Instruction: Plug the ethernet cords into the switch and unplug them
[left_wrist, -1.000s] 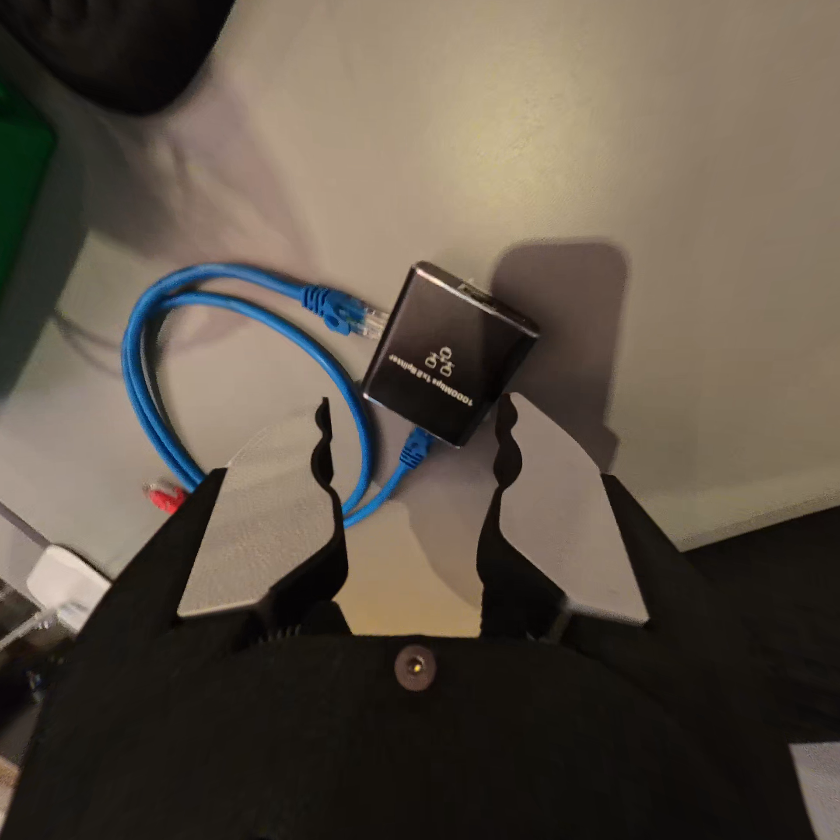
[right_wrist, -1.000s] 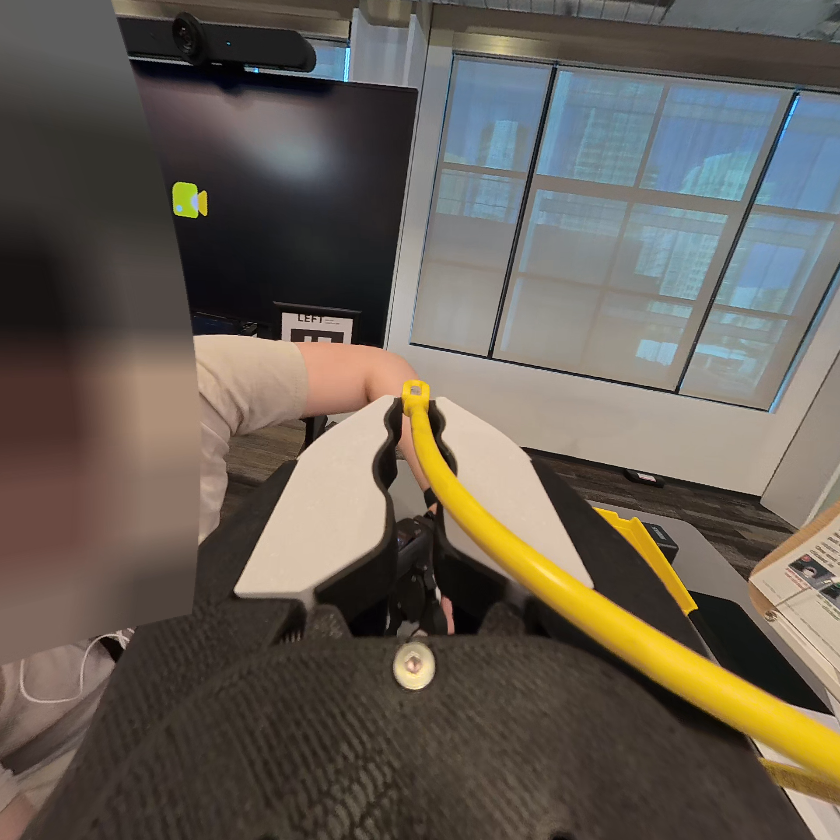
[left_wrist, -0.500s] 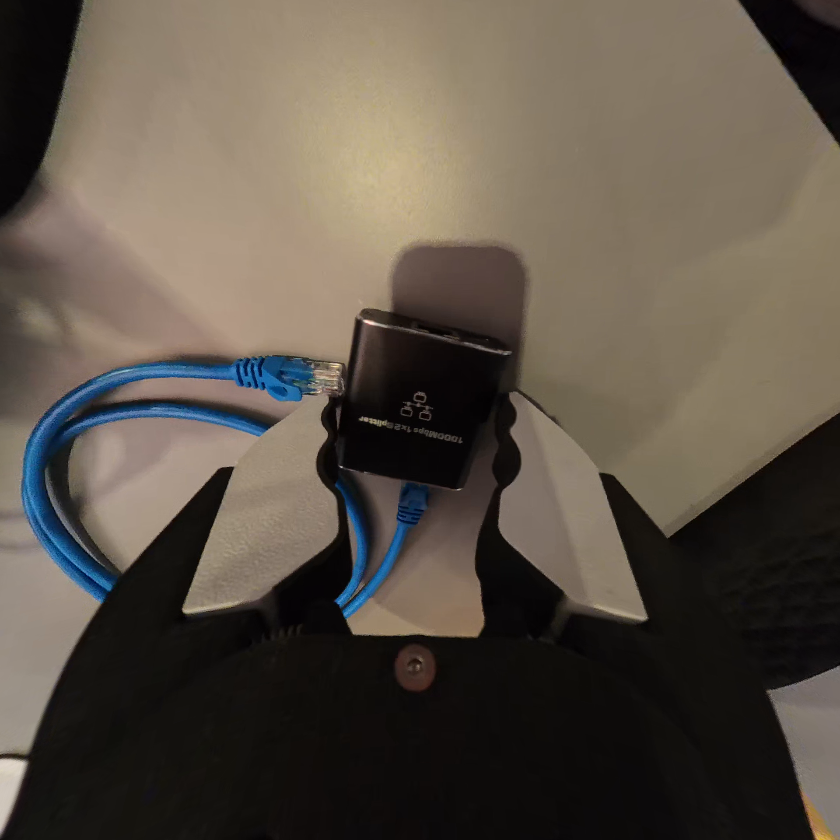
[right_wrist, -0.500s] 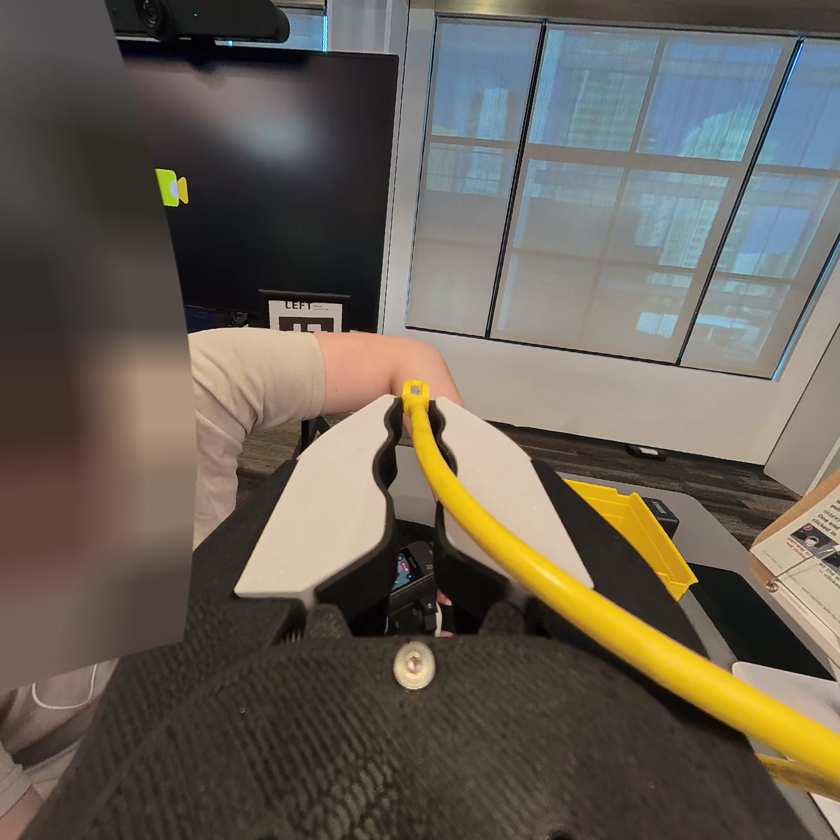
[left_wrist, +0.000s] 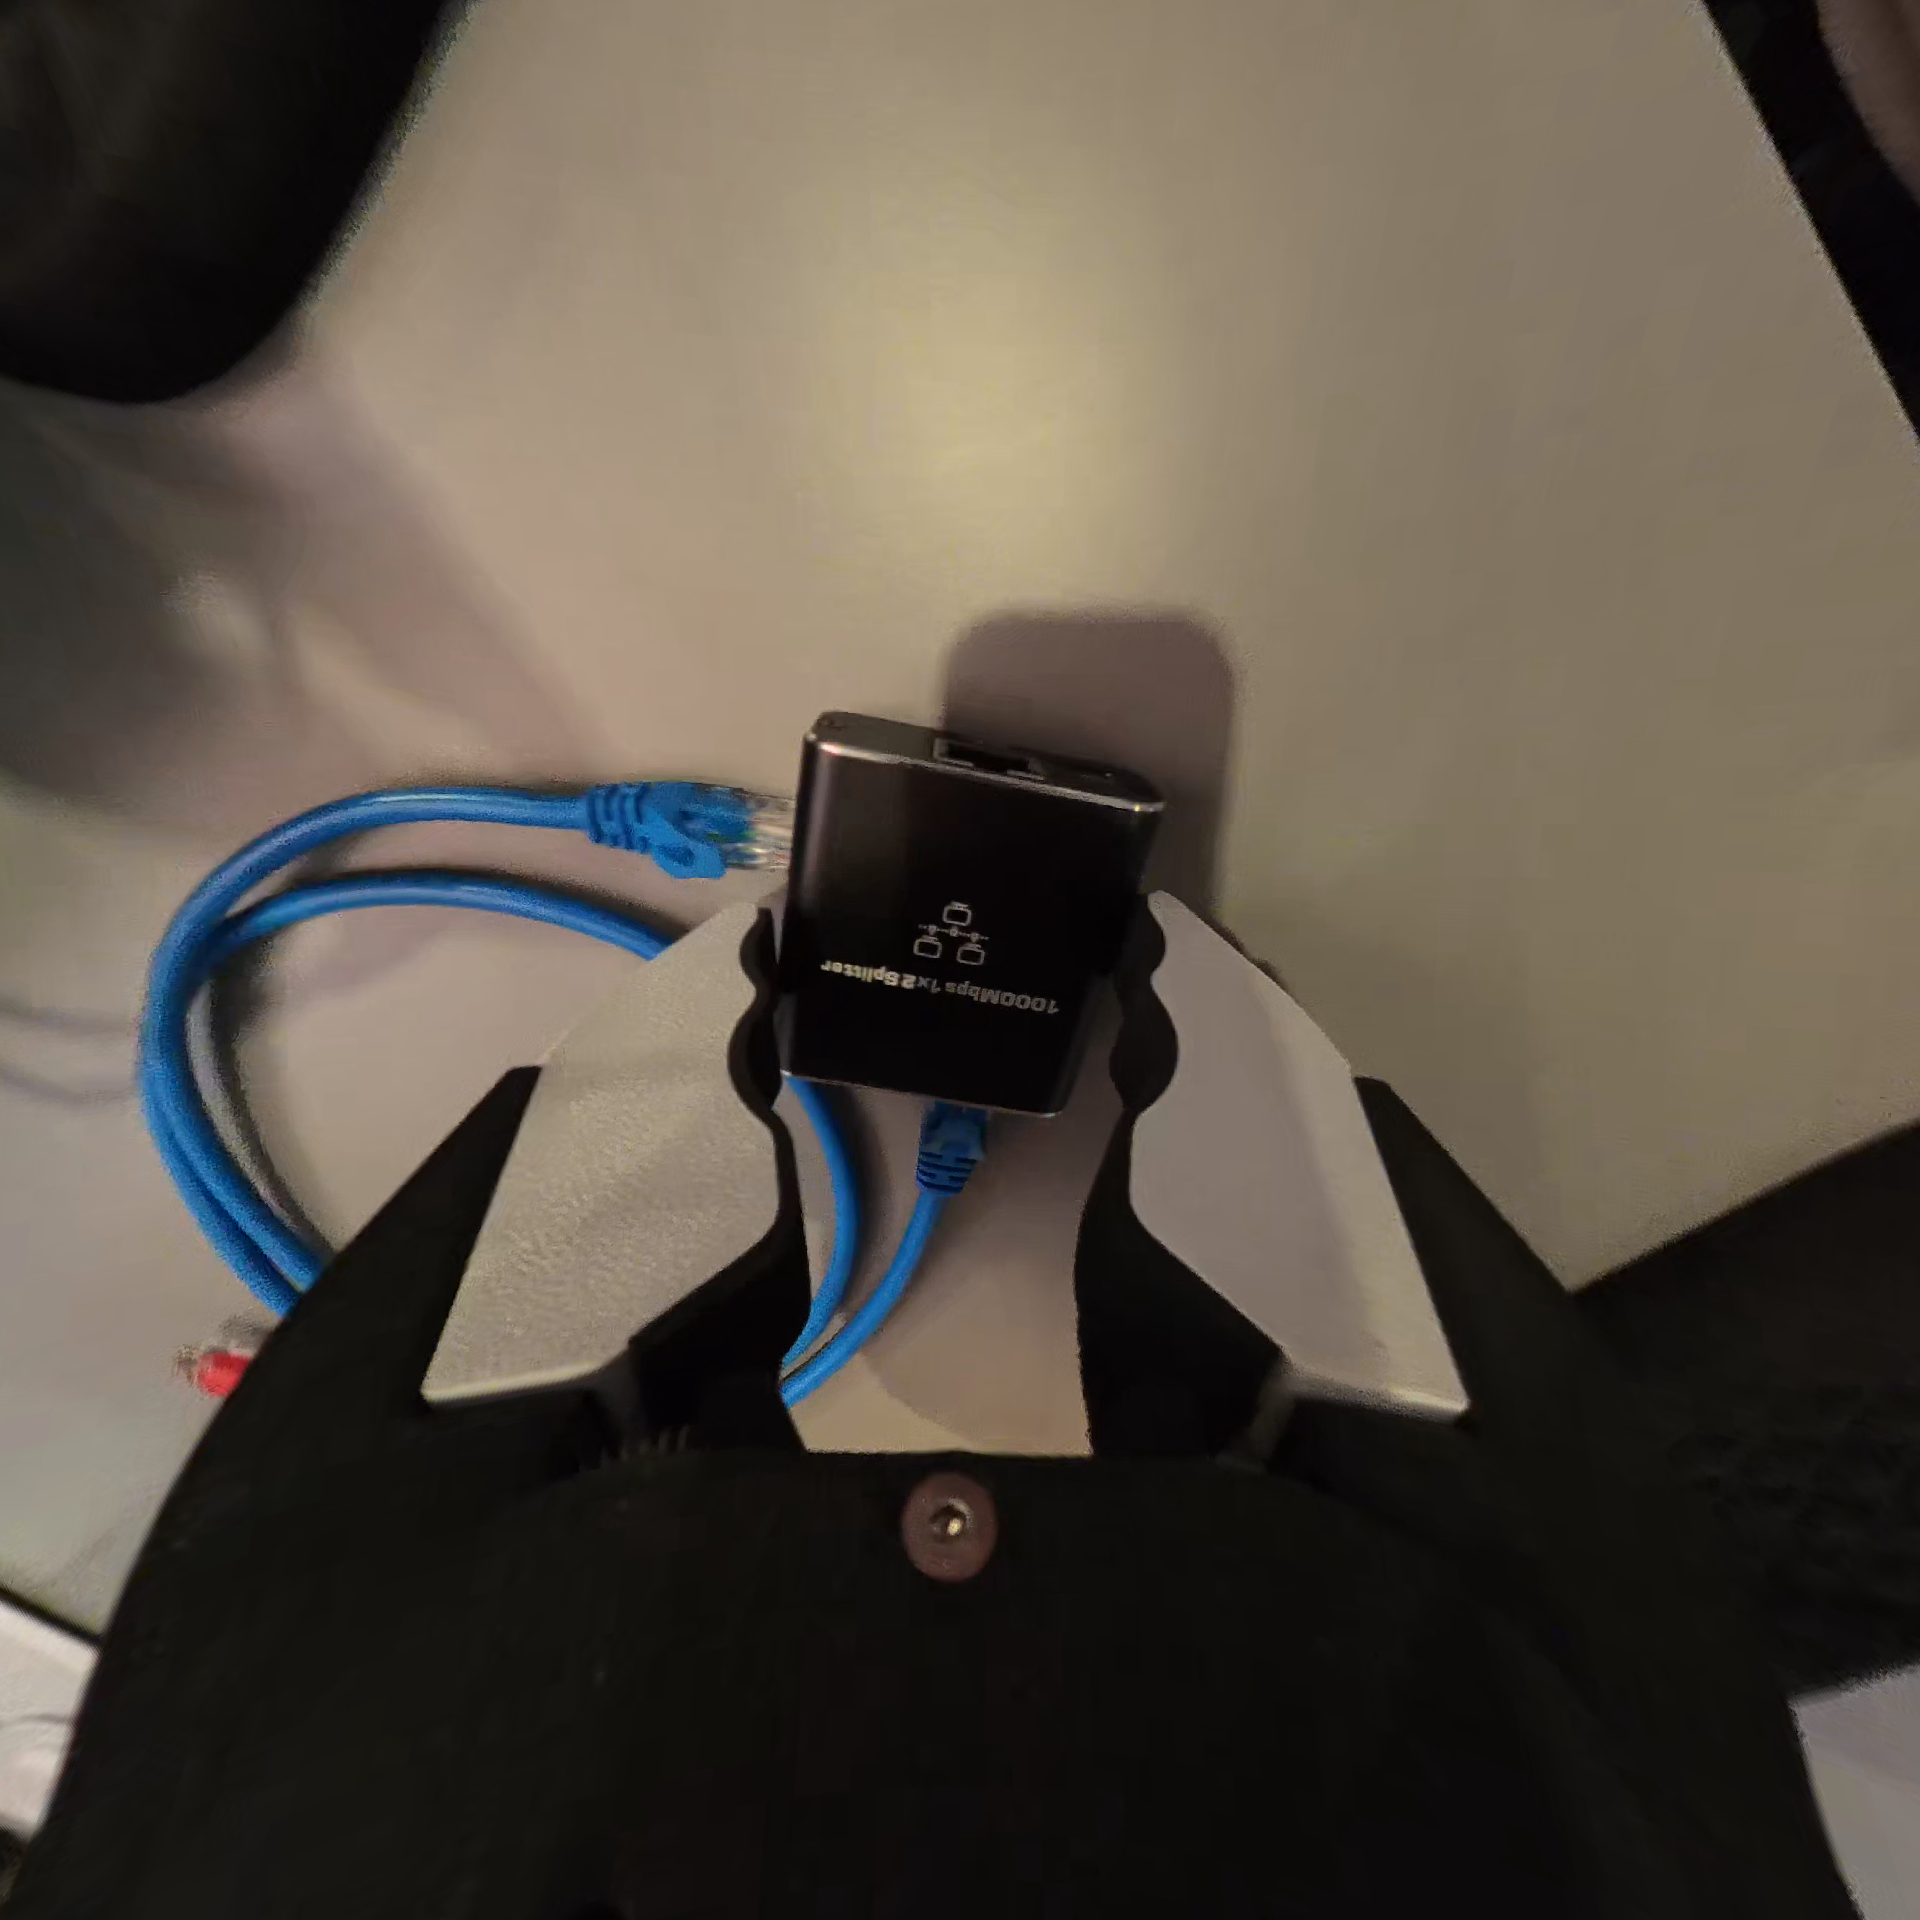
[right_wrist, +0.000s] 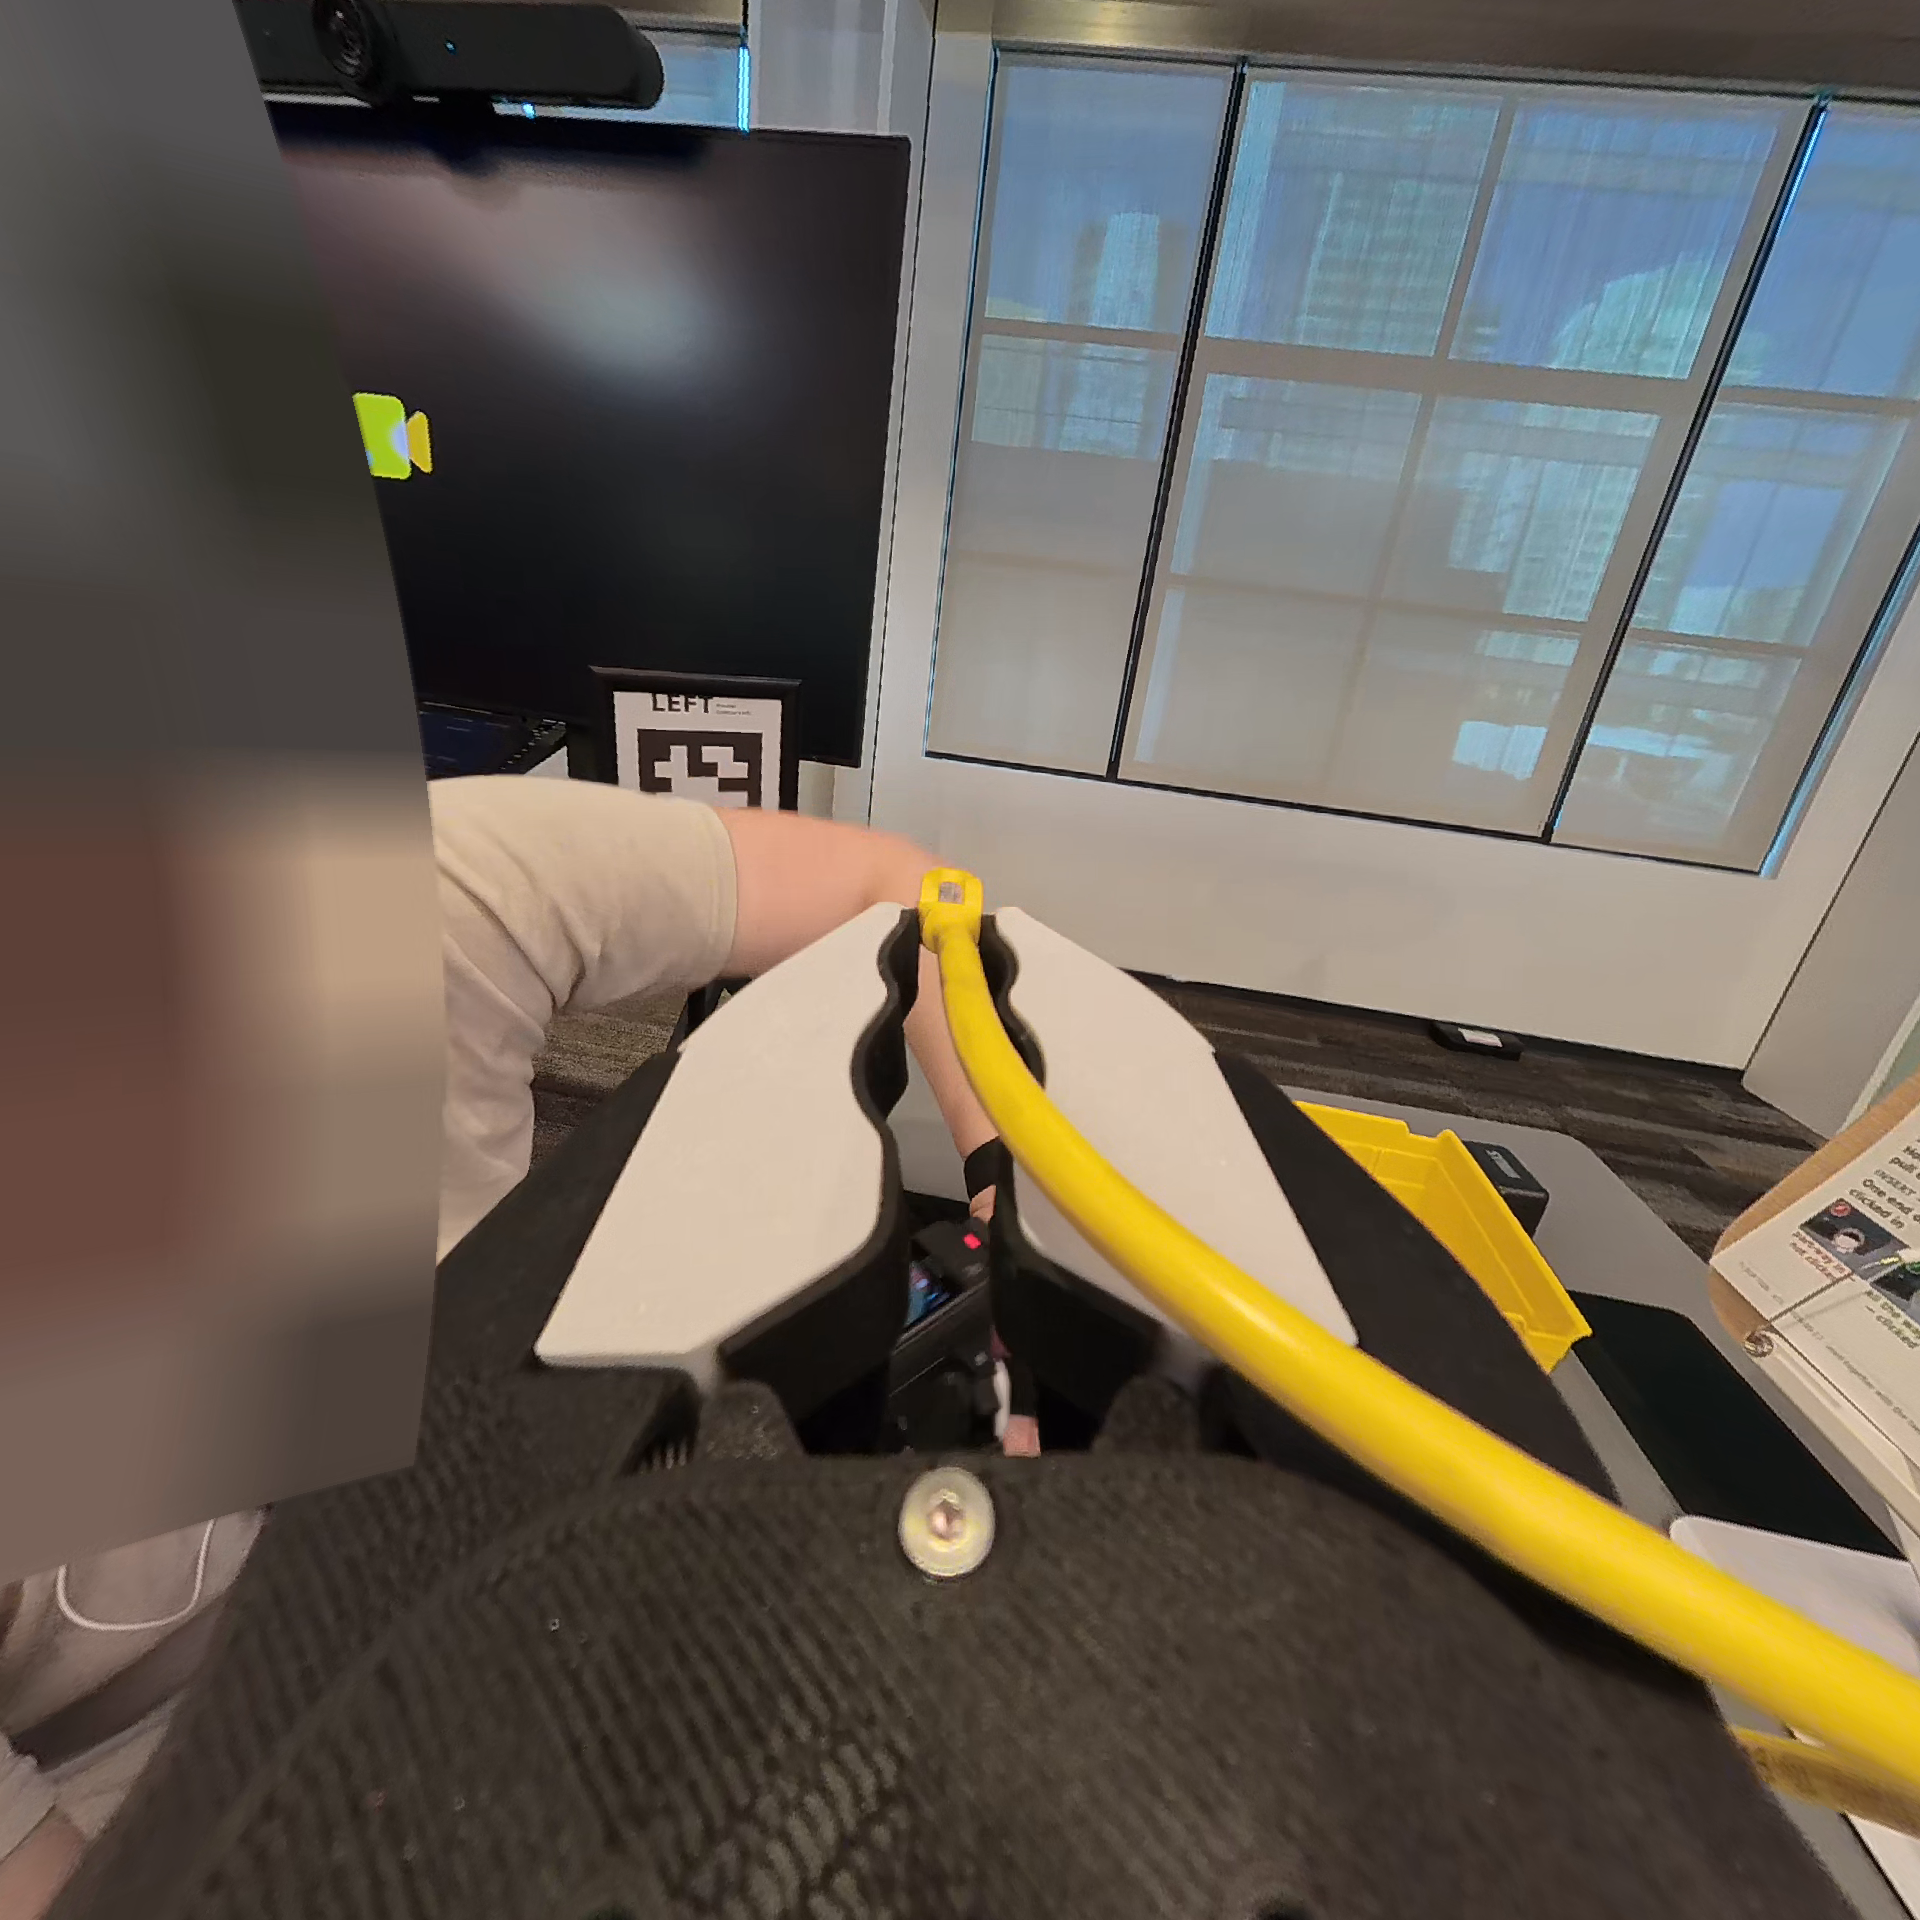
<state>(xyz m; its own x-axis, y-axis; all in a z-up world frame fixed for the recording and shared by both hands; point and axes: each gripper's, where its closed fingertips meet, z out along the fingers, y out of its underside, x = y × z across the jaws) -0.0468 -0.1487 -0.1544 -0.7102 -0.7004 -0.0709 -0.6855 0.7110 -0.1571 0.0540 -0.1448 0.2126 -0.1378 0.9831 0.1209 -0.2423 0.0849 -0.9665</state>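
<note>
At frame centre, left wrist view: the small black metal switch box (left_wrist: 961, 925) lies on the pale grey counter (left_wrist: 1039, 364), open ports on its far edge.
Left claw (left_wrist: 951, 997): its two grey fingers press the box's left and right sides, clenched around it.
Blue ethernet cord (left_wrist: 208, 1039): coiled at centre left on the counter; one end goes into the box's near edge, the free clear-tipped plug (left_wrist: 717, 831) lies just beside the box's upper left corner.
Red plug (left_wrist: 213, 1371): lower left, partly hidden.
Right claw (right_wrist: 951, 930): clamped on the thick yellow ethernet cord (right_wrist: 1299, 1340) just behind its plug, cord trailing to lower right.
Background, right wrist view: dark monitor (right_wrist: 644, 416) upper left, yellow plastic bin (right_wrist: 1455, 1195) at right.
</note>
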